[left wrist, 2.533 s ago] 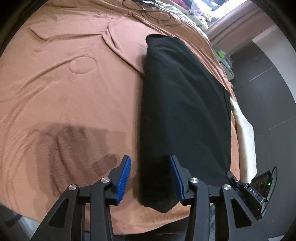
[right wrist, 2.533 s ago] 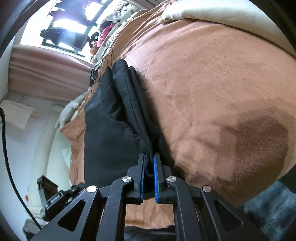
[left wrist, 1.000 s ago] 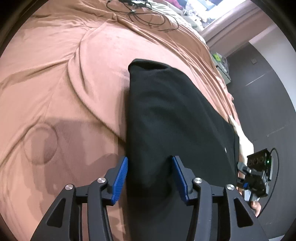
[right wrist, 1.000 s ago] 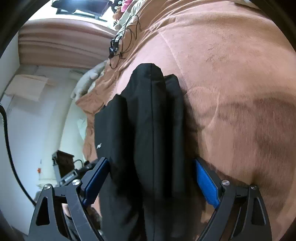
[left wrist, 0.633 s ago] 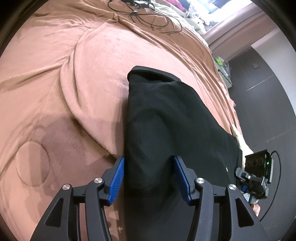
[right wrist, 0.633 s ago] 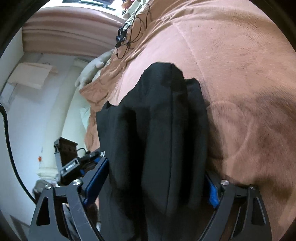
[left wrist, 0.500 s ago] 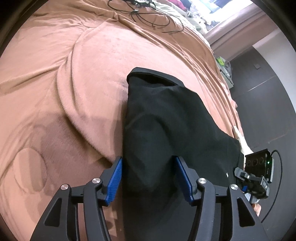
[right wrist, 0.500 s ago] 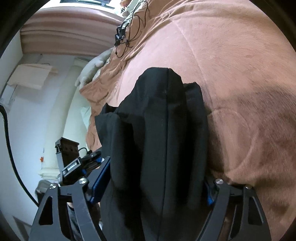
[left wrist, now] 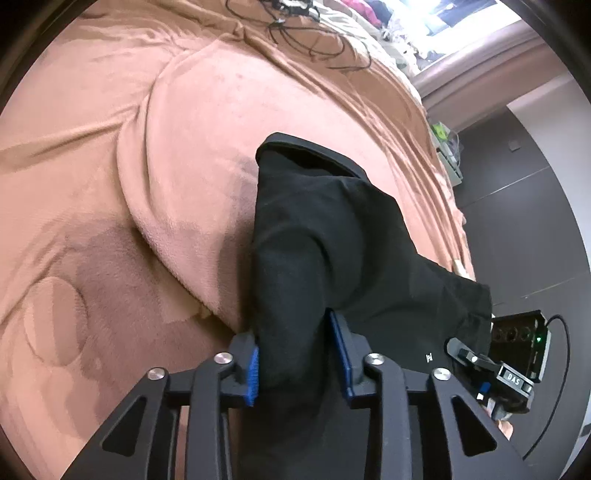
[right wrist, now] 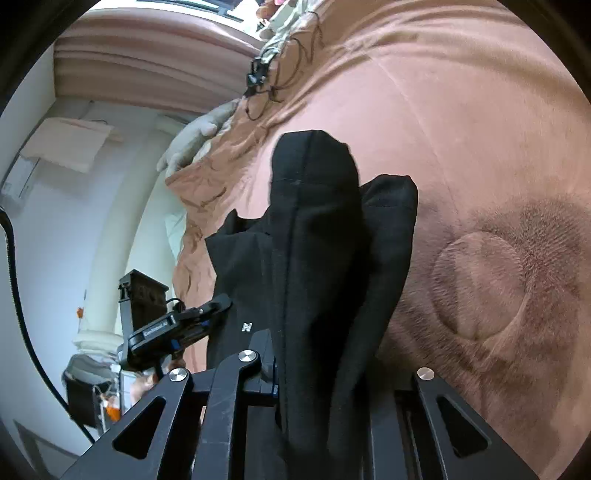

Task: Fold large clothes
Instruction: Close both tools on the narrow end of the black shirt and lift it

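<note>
A black folded garment lies lengthwise on a brown blanket. My left gripper is shut on a thick bunch of the garment's near end and lifts it off the blanket. In the right wrist view the garment is bunched into upright folds. My right gripper is shut on those folds, and its right finger is hidden behind the cloth. The right gripper also shows in the left wrist view, and the left gripper shows in the right wrist view.
Black cables lie on the blanket at the far end. A bright window is beyond the bed. A dark wall stands on the right. A white column and a pale cloth are past the bed's left edge.
Both grippers have closed on the garment's near end. The cloth has bunched up and risen off the blanket.
</note>
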The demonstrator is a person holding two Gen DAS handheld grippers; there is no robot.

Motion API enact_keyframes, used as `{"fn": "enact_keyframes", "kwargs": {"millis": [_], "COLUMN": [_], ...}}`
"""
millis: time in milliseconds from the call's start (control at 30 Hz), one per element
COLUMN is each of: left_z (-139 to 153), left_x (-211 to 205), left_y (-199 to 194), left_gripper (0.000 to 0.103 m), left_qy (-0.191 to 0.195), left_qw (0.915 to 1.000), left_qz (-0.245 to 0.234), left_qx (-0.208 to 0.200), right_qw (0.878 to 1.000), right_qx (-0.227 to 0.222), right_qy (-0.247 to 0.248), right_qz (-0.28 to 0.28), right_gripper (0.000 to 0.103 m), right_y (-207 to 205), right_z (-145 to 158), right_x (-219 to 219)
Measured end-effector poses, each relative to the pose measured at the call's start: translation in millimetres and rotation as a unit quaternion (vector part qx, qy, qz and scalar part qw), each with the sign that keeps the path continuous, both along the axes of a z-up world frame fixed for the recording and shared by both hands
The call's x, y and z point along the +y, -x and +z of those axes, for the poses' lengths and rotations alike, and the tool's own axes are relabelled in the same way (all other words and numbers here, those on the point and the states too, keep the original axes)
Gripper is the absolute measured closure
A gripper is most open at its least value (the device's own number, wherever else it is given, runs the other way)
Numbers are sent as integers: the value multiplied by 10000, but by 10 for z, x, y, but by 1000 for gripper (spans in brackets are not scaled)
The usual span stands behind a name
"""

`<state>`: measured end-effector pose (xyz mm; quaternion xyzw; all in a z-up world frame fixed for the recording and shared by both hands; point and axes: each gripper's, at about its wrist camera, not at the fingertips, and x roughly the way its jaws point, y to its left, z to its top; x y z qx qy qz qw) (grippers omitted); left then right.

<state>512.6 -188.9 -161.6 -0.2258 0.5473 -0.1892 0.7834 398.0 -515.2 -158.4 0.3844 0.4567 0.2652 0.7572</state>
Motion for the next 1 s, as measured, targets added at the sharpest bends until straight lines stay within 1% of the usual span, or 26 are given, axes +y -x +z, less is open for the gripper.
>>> {"fn": "enact_keyframes", "kwargs": {"millis": [133,267,400,500,700,867,1000], "left_z": [273,546,864,1096,1413,1677,1806], "left_x": [46,118,129,158,271,343,435], "left_y": [199,429,693,951,1466,1854,2138], "left_gripper": [73,74,75,75,75,75,75], "left_qy": [22,189,279,390,593,578,651], "left_qw": [9994,9981,9959,9936,9893,9864,9831], "left_qz": [10,47,77,136,219,213,272], "left_qx": [-345,-589,-851,-1048,-1314,-1521,-1686], "right_qw": [9998,9990,9976,9958,9934,9897,9866], "right_qx": [-218,-435,-684,-904,-1133,-1420,-1612], "right_qy": [1,-10,28,89,80,159,225], "right_qz": [-34,-87,-110,-116,-144,-102,-69], "right_gripper": [87,87,87,87,87,87,86], "right_y": [156,389,640,886,1288,1648,1893], "right_z": [250,527,816,1042,1259,1509,1651], "right_x": [30,62,122,197,287,415,513]}}
